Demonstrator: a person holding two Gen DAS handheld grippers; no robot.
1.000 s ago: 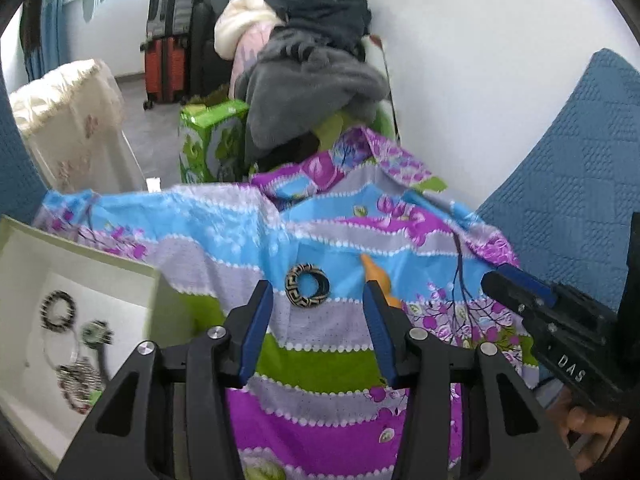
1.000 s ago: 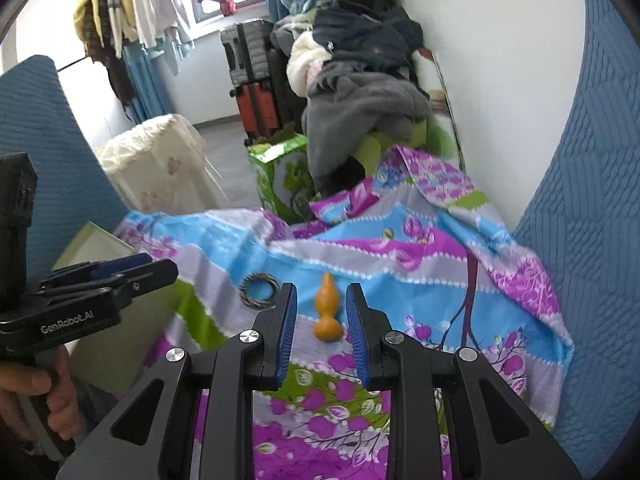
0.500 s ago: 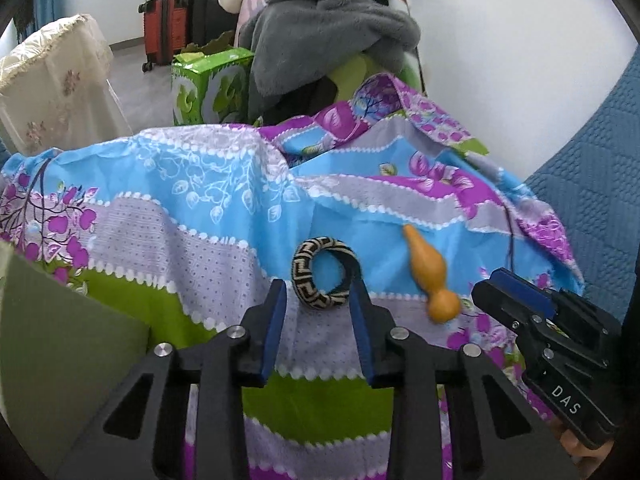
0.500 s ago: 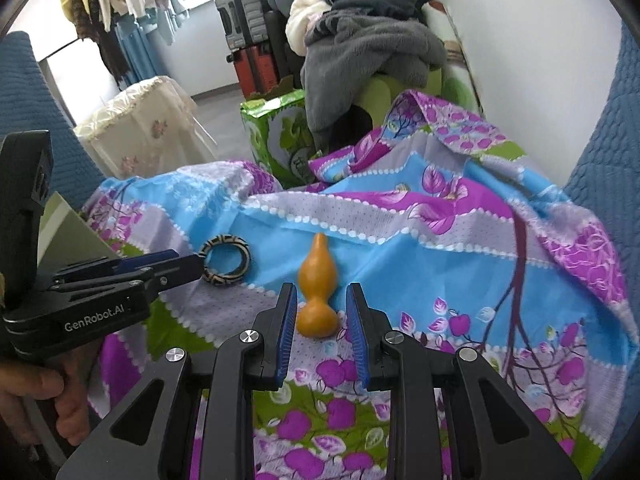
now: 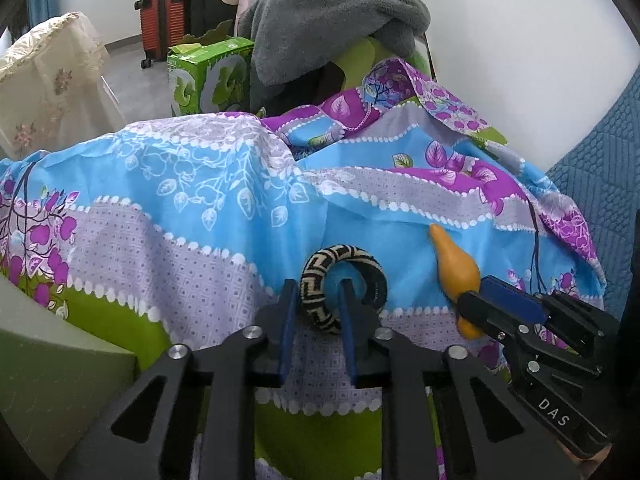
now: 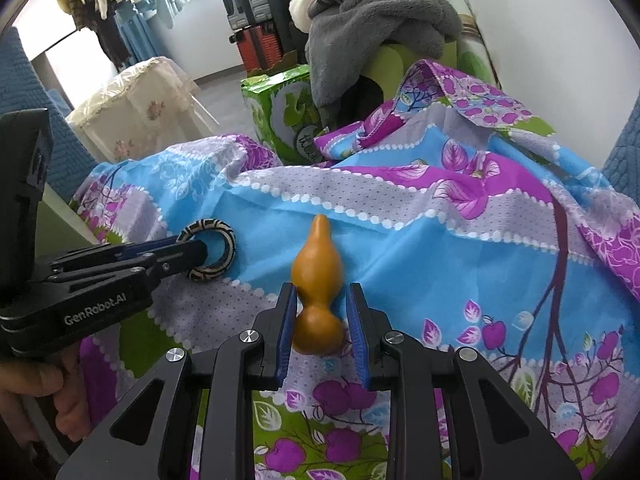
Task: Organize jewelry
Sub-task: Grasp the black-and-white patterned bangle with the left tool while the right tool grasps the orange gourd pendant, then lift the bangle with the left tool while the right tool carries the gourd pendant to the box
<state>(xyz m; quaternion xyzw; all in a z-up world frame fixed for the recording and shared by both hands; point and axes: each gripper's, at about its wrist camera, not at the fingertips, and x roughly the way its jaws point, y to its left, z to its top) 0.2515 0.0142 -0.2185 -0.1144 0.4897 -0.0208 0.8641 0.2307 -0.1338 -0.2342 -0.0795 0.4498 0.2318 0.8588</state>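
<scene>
A black-and-tan patterned bangle (image 5: 344, 256) (image 6: 208, 225) lies on the flowered cloth (image 5: 200, 200). My left gripper (image 5: 317, 286) (image 6: 200, 246) straddles the bangle's near rim, with one finger outside it and the other through the hole. Its jaws are closing, with the rim between the pads. To the right lies an orange gourd-shaped pendant (image 5: 456, 264) (image 6: 316, 256), narrow end pointing away. My right gripper (image 6: 321, 290) (image 5: 466, 300) is down around the pendant's round lower bulb, narrowly open, with a thin gap at the right pad.
A pale green box (image 5: 60, 360) stands at the near left, its inside hidden. Beyond the cloth are a green carton (image 5: 208, 76), a heap of grey clothes (image 5: 336, 12) and red suitcases (image 5: 160, 12). A blue chair back (image 5: 600, 160) rises on the right. A hand (image 6: 40, 384) holds the left gripper.
Both grippers came down and forward onto the cloth. The left jaws narrowed around the bangle's rim. The right gripper slid around the pendant without changing width. The box's jewelry left the view.
</scene>
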